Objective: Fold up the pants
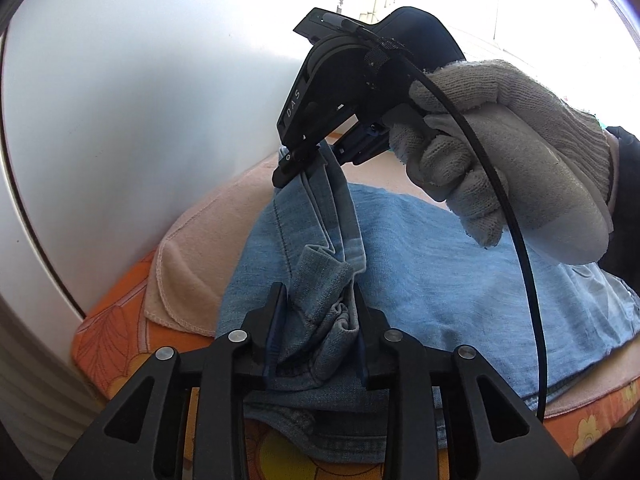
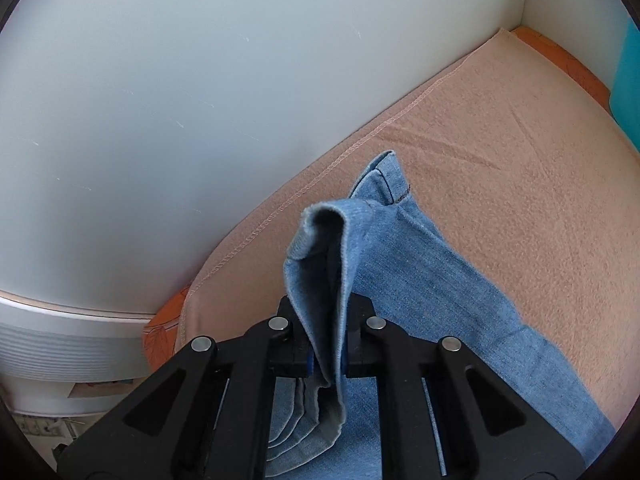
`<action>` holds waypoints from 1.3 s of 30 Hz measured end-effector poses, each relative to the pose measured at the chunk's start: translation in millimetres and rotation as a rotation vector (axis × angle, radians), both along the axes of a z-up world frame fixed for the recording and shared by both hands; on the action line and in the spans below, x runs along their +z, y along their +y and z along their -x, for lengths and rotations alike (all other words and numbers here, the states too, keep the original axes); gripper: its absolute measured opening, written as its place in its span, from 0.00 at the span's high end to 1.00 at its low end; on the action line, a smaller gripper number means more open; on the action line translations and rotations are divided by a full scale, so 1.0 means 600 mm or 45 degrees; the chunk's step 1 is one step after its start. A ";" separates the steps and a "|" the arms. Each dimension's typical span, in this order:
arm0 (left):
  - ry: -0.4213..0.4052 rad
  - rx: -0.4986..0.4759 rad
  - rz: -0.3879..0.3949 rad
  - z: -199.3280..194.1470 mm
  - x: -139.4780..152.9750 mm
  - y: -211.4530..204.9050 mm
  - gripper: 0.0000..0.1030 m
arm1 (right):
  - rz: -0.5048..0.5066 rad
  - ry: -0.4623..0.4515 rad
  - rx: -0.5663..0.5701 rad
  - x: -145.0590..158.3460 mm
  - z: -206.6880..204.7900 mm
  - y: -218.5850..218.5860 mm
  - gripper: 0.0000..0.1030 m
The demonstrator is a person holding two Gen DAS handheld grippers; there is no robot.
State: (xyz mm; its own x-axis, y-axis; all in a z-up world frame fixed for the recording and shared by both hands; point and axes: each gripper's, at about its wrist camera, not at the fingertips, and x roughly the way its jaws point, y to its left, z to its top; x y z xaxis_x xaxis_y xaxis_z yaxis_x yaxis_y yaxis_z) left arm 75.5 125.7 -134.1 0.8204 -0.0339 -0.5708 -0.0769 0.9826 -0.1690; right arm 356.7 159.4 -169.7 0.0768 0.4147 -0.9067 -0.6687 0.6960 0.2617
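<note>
Bunched denim fills the left gripper (image 1: 320, 320) jaws; right gripper (image 2: 326, 336) clamps the pants (image 1: 440, 264) hem farther along.

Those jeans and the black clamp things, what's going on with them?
A person wearing a knitted glove is folding a pair of light blue jeans on a pink blanket, using two hand-held grippers. The right gripper is shut on an edge of the denim. The left gripper has a bunched fold of denim between its fingers; whether they still press it is hard to tell. The fold is not yet laid flat.
</note>
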 end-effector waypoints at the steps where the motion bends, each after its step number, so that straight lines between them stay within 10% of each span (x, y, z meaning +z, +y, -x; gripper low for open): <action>1: -0.005 -0.015 0.007 -0.004 -0.001 0.003 0.73 | -0.005 0.002 0.001 0.001 0.001 -0.004 0.91; 6: -0.045 -0.008 0.240 -0.020 0.006 0.053 0.88 | -0.062 -0.028 0.040 0.053 0.012 -0.009 0.93; 17: -0.350 0.215 0.186 0.053 0.127 0.145 0.89 | -0.330 -0.101 0.076 0.193 0.053 0.018 0.94; 30: -0.317 0.158 0.362 0.086 0.136 0.164 0.89 | -0.404 0.015 -0.022 0.125 0.067 0.009 0.95; 39: -0.292 0.258 0.307 0.096 0.116 0.184 0.94 | -0.387 0.033 -0.031 0.106 0.079 -0.001 0.95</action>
